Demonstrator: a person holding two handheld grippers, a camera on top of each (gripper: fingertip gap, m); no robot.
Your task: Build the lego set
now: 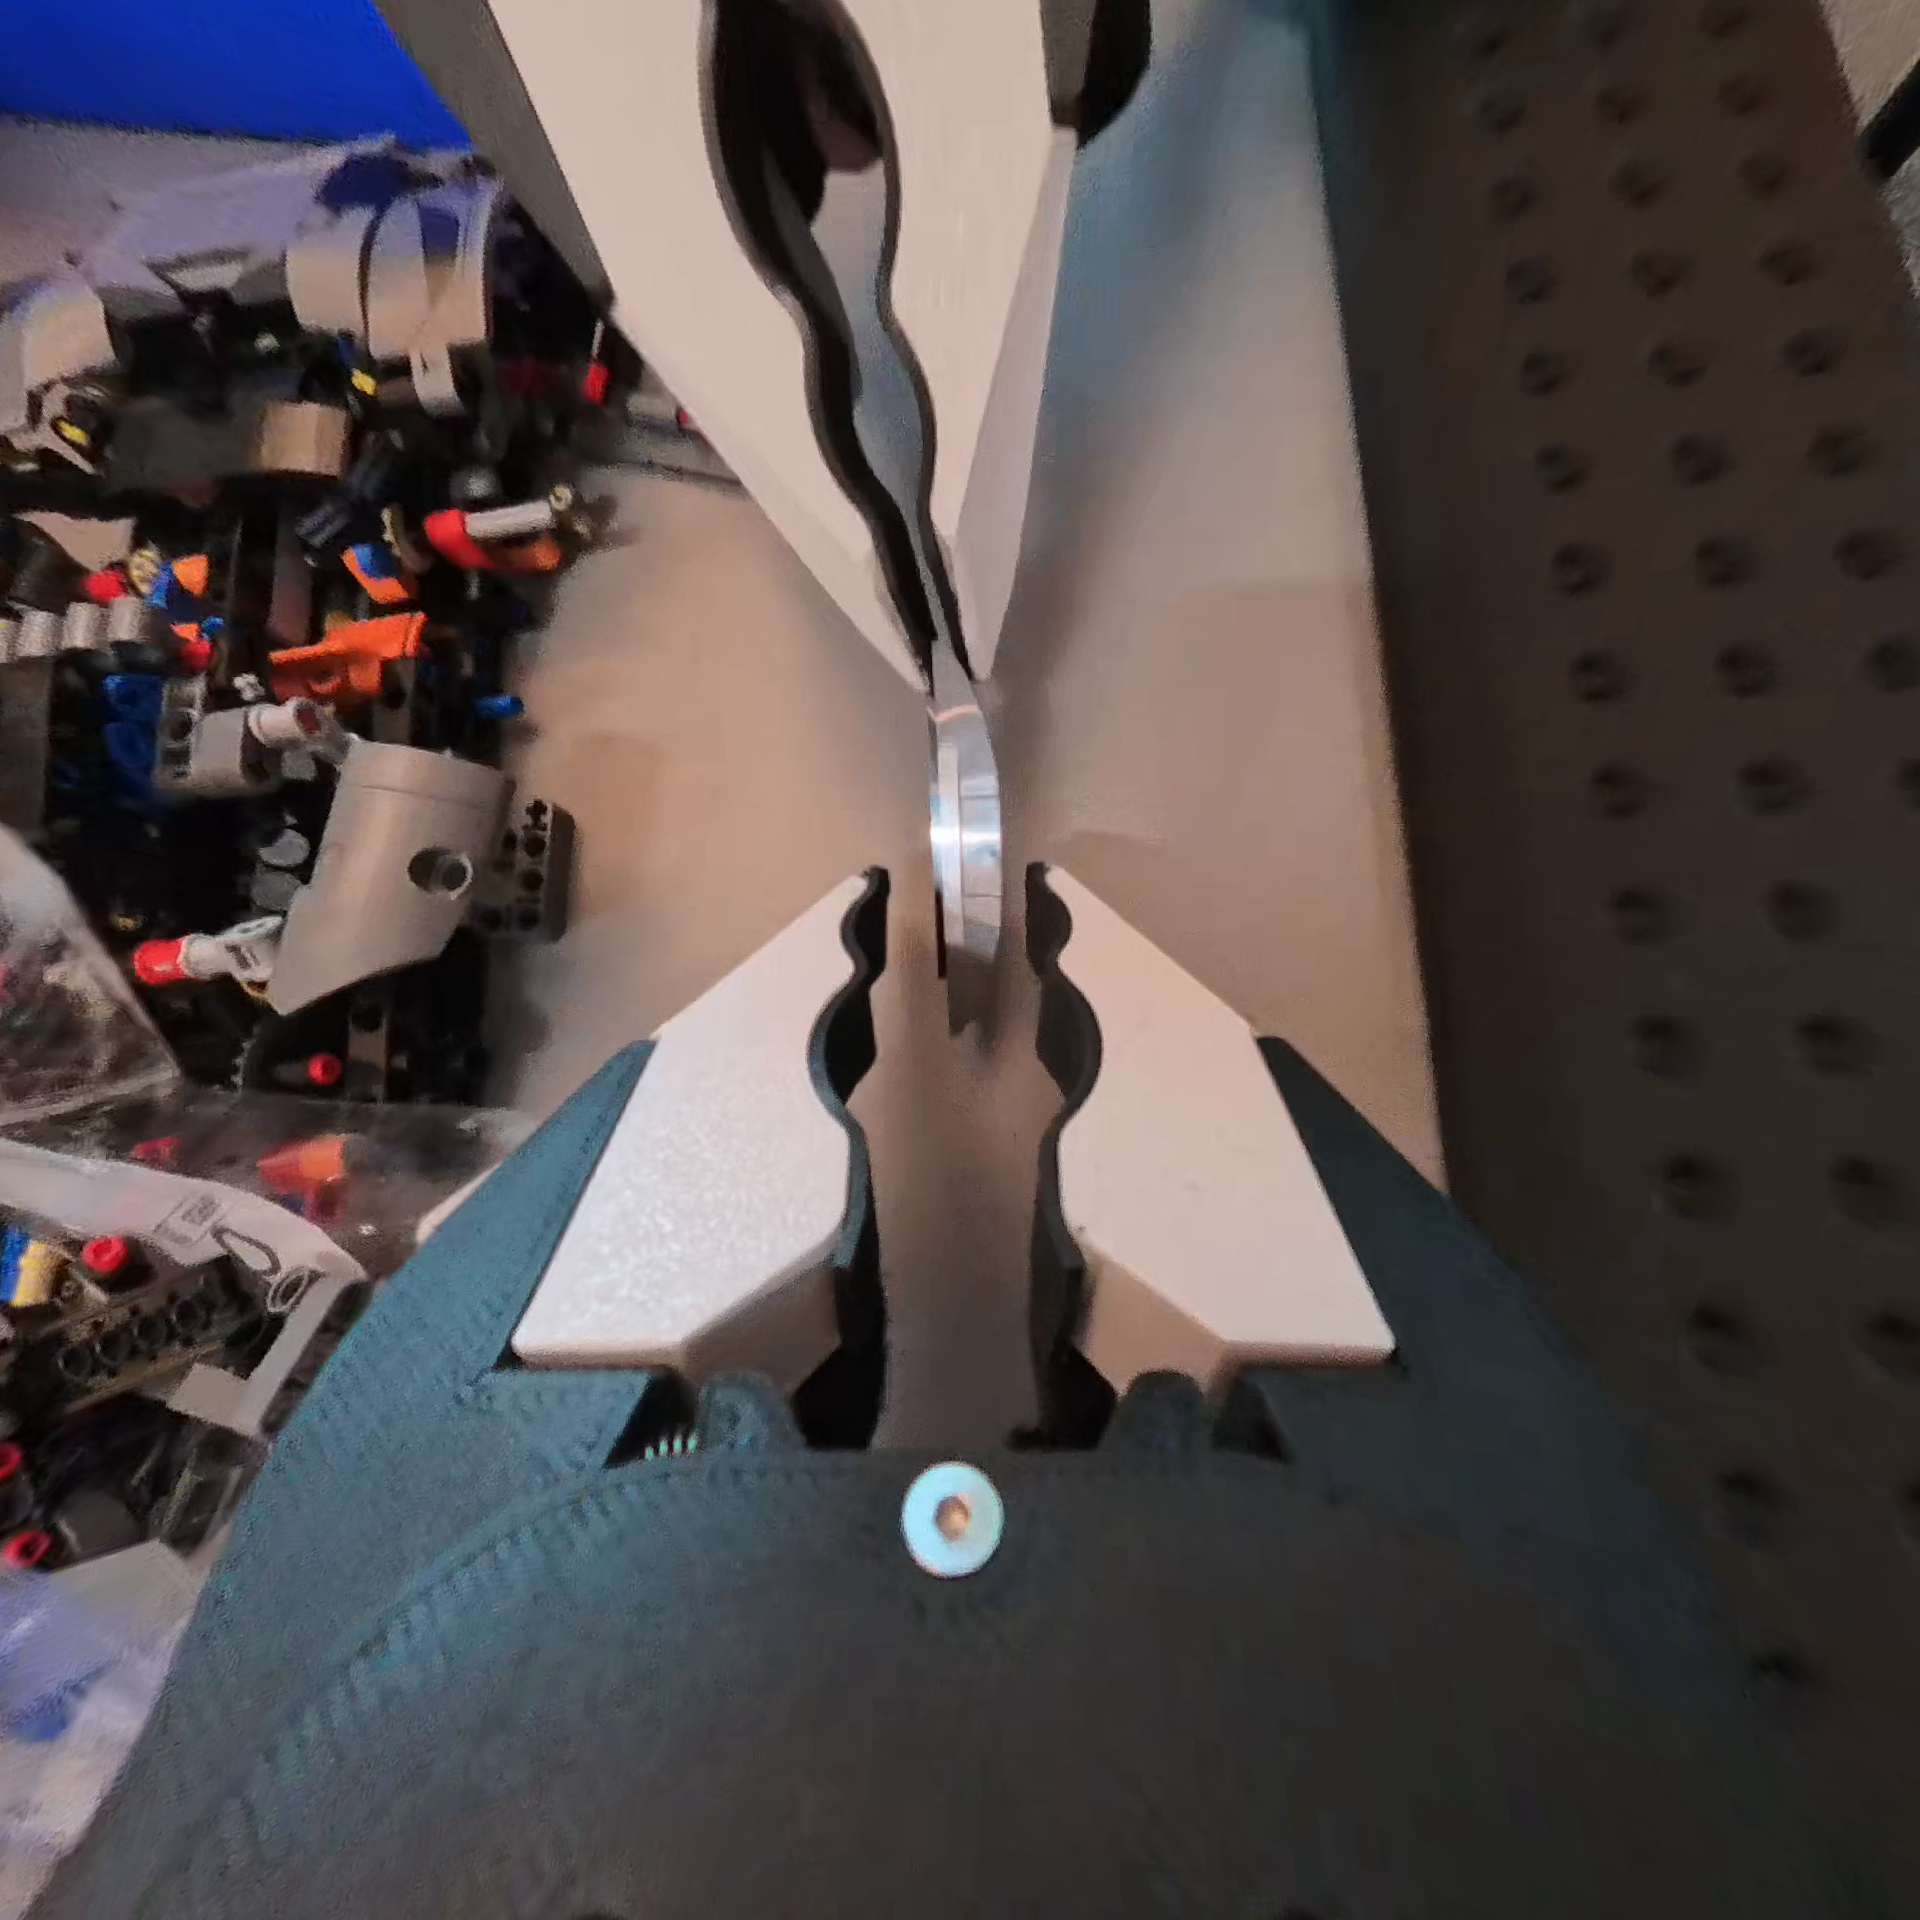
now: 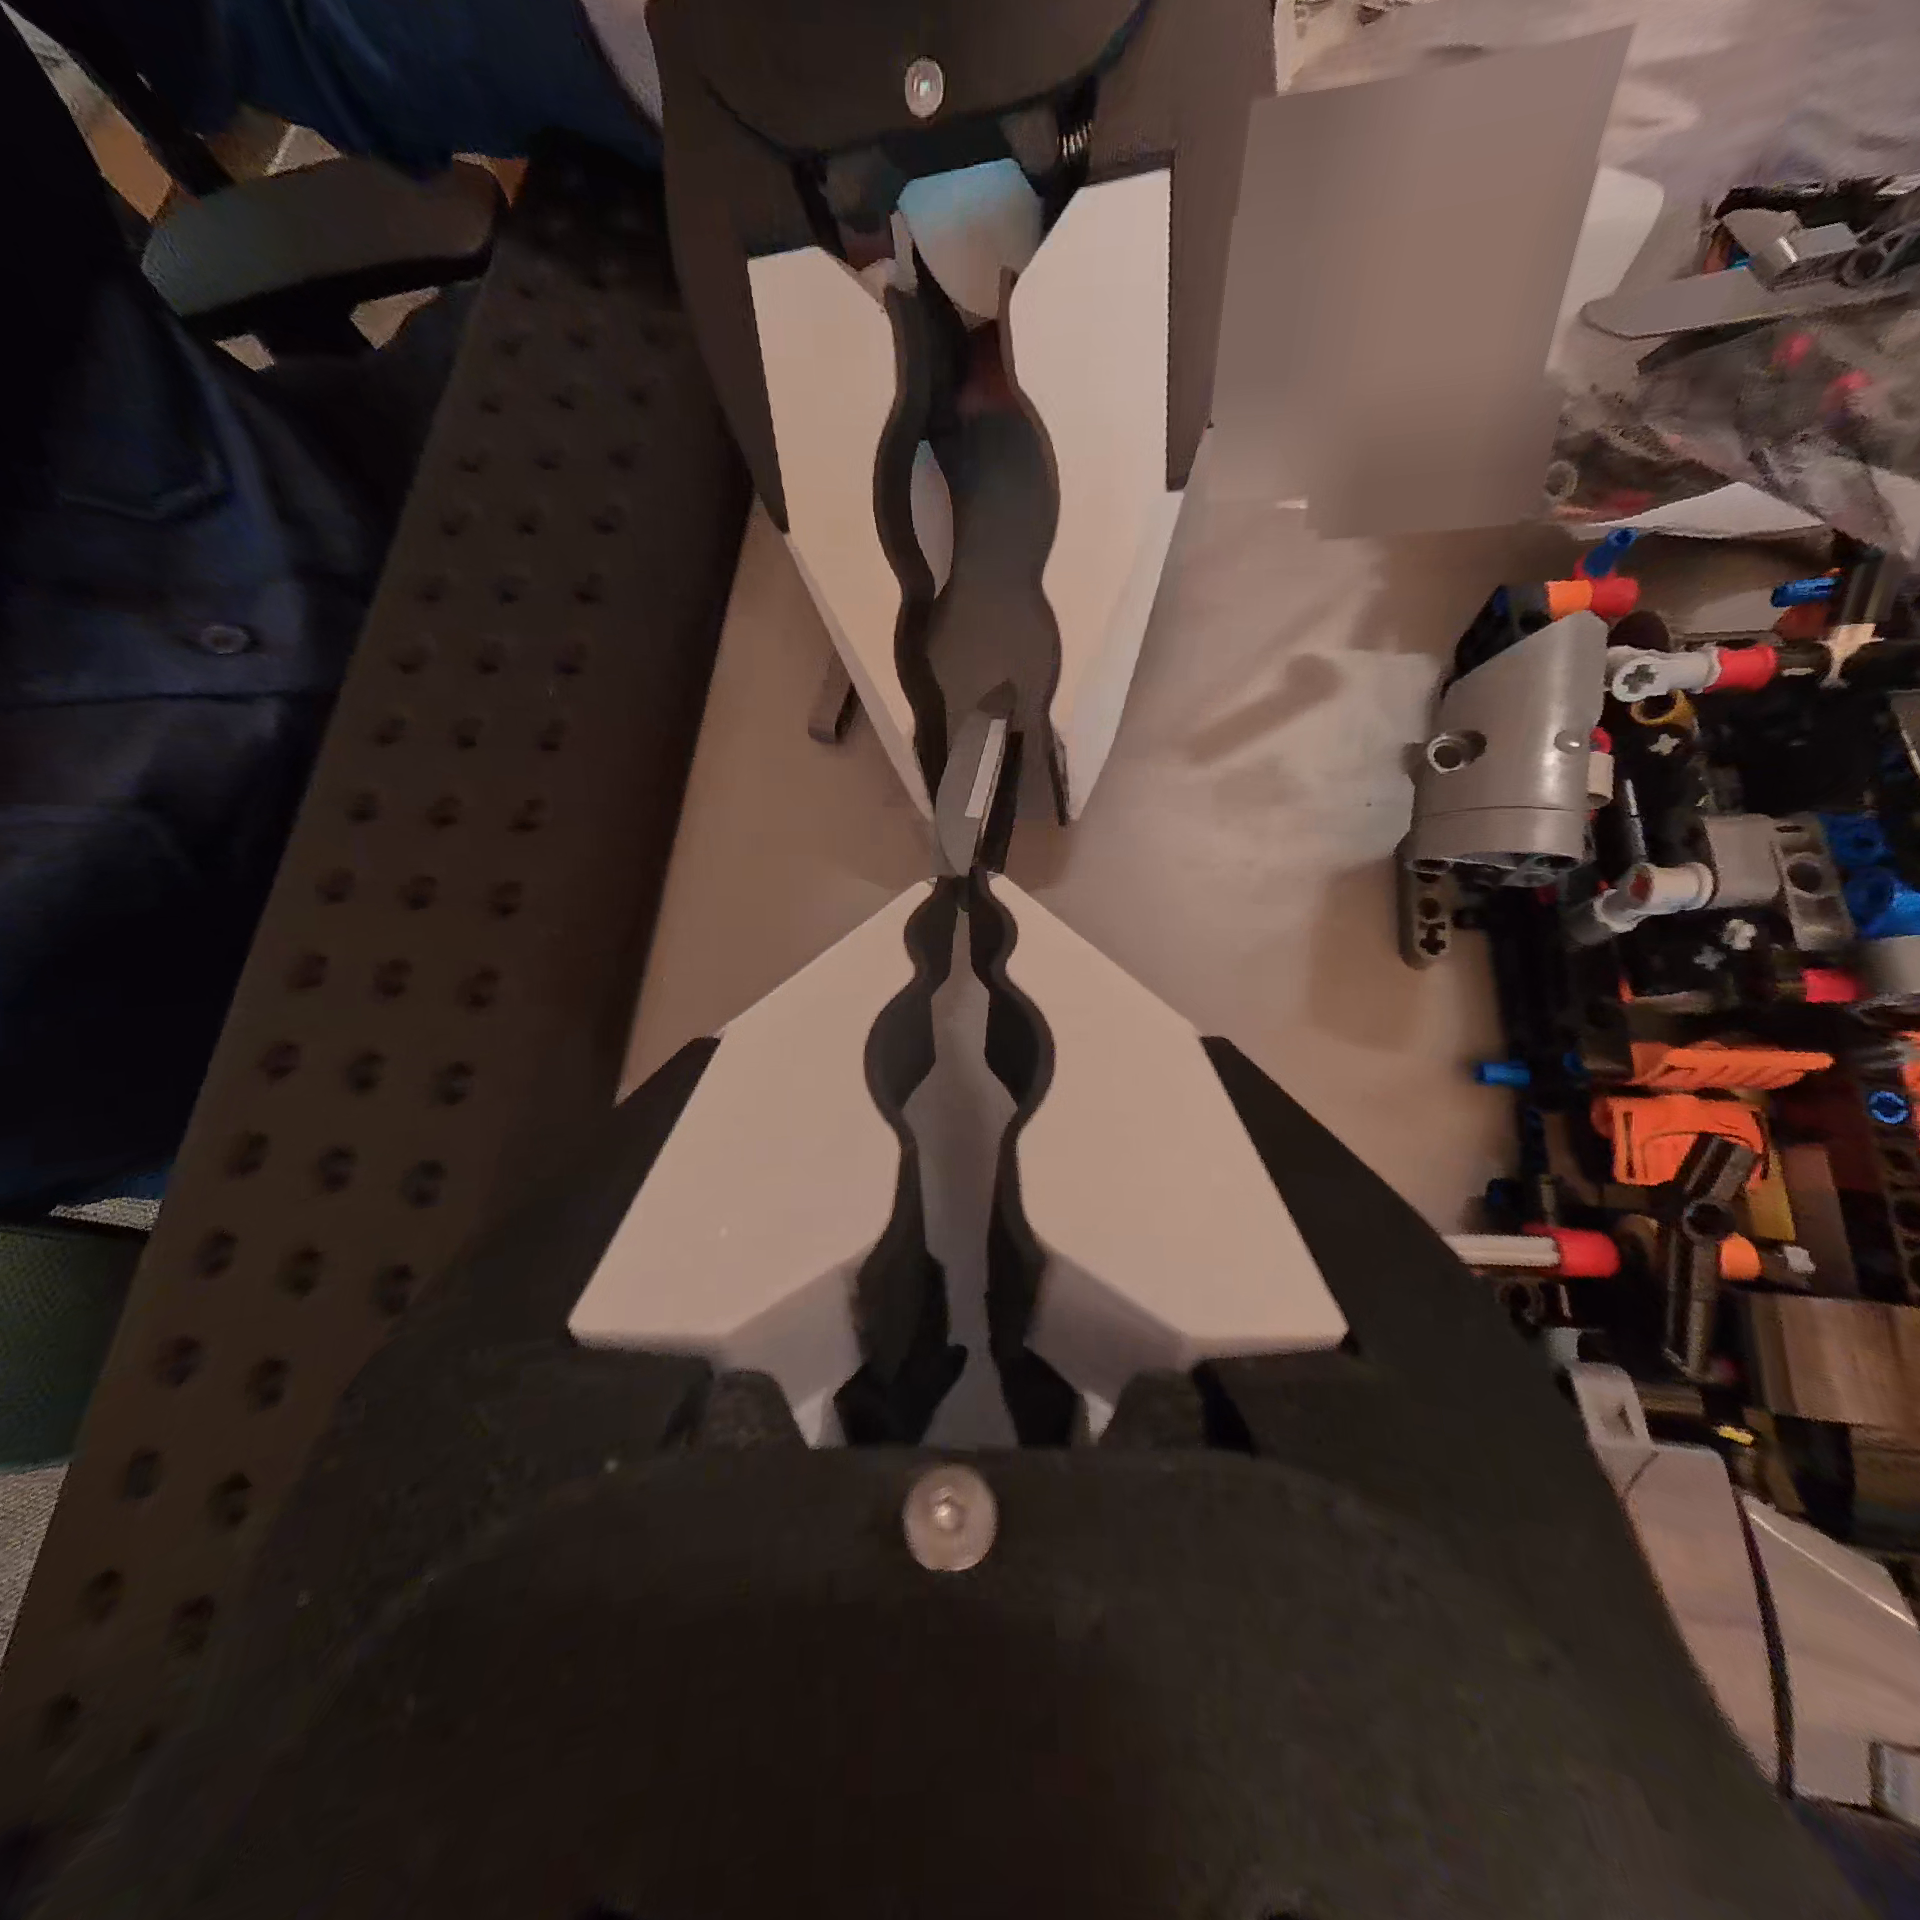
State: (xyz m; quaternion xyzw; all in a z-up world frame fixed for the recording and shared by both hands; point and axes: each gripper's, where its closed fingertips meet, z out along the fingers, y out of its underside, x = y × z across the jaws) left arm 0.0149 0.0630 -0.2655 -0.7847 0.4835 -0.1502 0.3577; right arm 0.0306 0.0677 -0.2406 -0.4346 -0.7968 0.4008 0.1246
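Jaws on the right gripper (image 2: 961,888) are clenched on a thin grey piece (image 2: 975,790), pinching its near end right at their tips. I see it standing on edge and reaching forward, away from that gripper. From the opposite side the left gripper (image 1: 956,883) faces it, almost tip to tip. Its jaws are released, standing apart with the far end of the piece in the gap between them and a sliver of space on either side. Both grippers hover over a pale tabletop (image 2: 1195,727). To my right in the right wrist view sits the half-built model (image 2: 1662,935), a dense mass of black beams with orange, blue and red bits. Its grey curved panel (image 2: 1527,748) is the part nearest the grippers. A black dimpled mat (image 2: 364,831) runs along the other side of the grippers. Clear bags of parts (image 1: 62,987) lie near the model in the left wrist view, blurred.
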